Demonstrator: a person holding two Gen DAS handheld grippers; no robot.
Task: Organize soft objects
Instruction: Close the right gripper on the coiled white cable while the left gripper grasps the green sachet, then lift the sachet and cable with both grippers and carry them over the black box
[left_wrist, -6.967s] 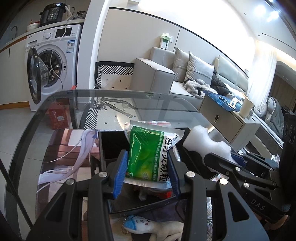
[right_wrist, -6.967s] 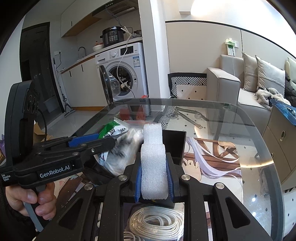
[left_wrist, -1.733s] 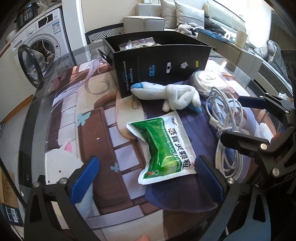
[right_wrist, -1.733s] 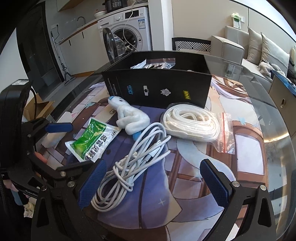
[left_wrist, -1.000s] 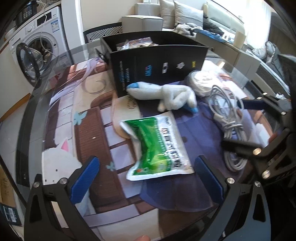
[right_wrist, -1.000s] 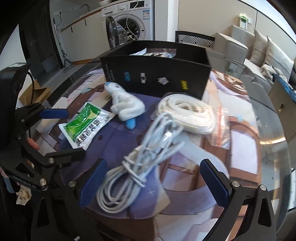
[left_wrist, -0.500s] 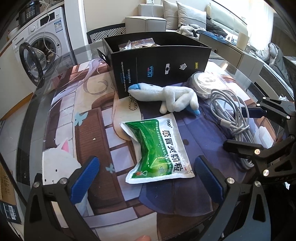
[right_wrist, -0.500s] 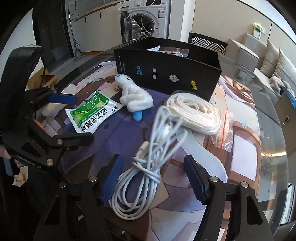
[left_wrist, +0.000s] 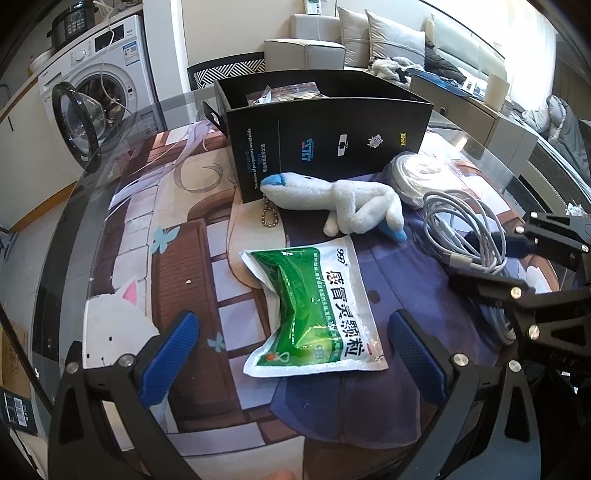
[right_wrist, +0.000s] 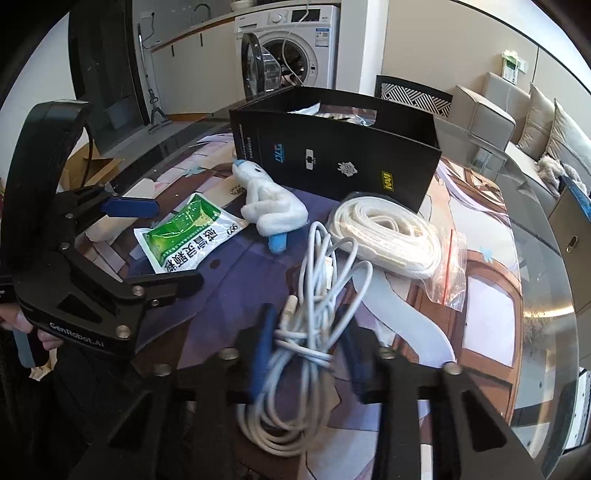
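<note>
Right gripper (right_wrist: 306, 354) jaws, earlier spread, closing on white cable (right_wrist: 314, 295); left gripper (left_wrist: 291, 354) jaws remain spread.

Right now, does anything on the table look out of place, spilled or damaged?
Nothing looks spilled or damaged. The green sachet, plush toy, bagged white cord and cable bundle lie loose in front of the black box. The right gripper is closing on the cable; the left gripper is open.

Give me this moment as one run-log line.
right gripper: jaws closing on white cable bundle | left gripper: open over green sachet | plush toy, black box: untouched
</note>
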